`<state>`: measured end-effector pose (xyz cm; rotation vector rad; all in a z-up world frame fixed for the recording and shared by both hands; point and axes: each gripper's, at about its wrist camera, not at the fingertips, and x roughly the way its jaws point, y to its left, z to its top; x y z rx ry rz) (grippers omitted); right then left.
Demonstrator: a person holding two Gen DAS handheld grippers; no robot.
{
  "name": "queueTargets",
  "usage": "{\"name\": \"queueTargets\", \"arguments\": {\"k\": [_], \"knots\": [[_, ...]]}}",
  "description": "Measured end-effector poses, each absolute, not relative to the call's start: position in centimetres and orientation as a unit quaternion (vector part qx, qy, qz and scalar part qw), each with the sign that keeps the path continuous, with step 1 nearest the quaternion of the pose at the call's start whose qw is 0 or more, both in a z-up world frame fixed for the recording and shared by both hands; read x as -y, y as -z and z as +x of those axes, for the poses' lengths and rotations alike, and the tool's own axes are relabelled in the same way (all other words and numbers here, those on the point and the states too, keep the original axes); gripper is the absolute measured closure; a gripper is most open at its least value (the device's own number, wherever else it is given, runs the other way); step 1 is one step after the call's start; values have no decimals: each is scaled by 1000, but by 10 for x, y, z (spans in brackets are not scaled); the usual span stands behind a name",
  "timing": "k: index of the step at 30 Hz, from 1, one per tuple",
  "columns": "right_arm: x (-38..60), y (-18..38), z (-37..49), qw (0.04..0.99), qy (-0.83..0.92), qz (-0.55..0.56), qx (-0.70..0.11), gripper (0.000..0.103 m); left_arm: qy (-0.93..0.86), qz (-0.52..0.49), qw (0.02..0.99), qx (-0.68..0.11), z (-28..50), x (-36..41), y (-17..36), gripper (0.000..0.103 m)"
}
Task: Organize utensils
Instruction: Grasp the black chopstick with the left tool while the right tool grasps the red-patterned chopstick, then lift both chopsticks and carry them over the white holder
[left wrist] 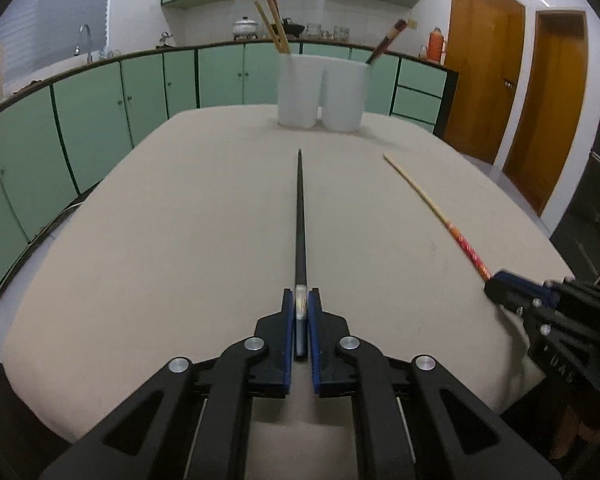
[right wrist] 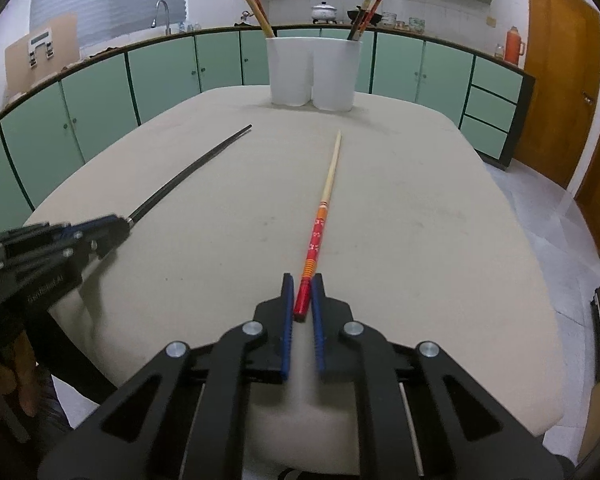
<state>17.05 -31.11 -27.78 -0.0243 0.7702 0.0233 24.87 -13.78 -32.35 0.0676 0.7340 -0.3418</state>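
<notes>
My left gripper (left wrist: 301,294) is shut on the thick end of a black chopstick (left wrist: 300,216), which points straight ahead over the beige table (left wrist: 180,220). My right gripper (right wrist: 300,280) is shut on the red end of a red-and-wood chopstick (right wrist: 324,204), also pointing ahead. Each gripper shows in the other's view: the right gripper (left wrist: 496,284) at the right edge, the left gripper (right wrist: 116,228) at the left edge with the black chopstick (right wrist: 192,172). Two white holders stand at the far end: the left holder (left wrist: 300,92) holds wooden chopsticks, the right holder (left wrist: 345,96) holds dark and red ones.
The holders also show in the right wrist view, the left holder (right wrist: 290,70) and the right holder (right wrist: 336,74). Green cabinets (left wrist: 100,112) run behind and to the left of the table. Wooden doors (left wrist: 484,64) are at the right. A dark unit (left wrist: 592,216) stands off the table's right side.
</notes>
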Motion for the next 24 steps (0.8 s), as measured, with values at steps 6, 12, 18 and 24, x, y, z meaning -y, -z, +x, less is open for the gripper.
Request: {"name": "queueTargets", "arguments": {"k": [6,12,18,24], "knots": [[313,279,169,926,-4,-4,-378,88,179,29,913,-365,251,133,323,85],[317,260,168,928,1,13,-372,98,202,-3,902,-382,257,127,307,96],[320,204,154,942,-4,18,-336,98,211,-24,908,-360,252,113,254,96],[321,142,157,953,-20,1,-303,98,222,-12,926,-307,249,103,197,96]]}}
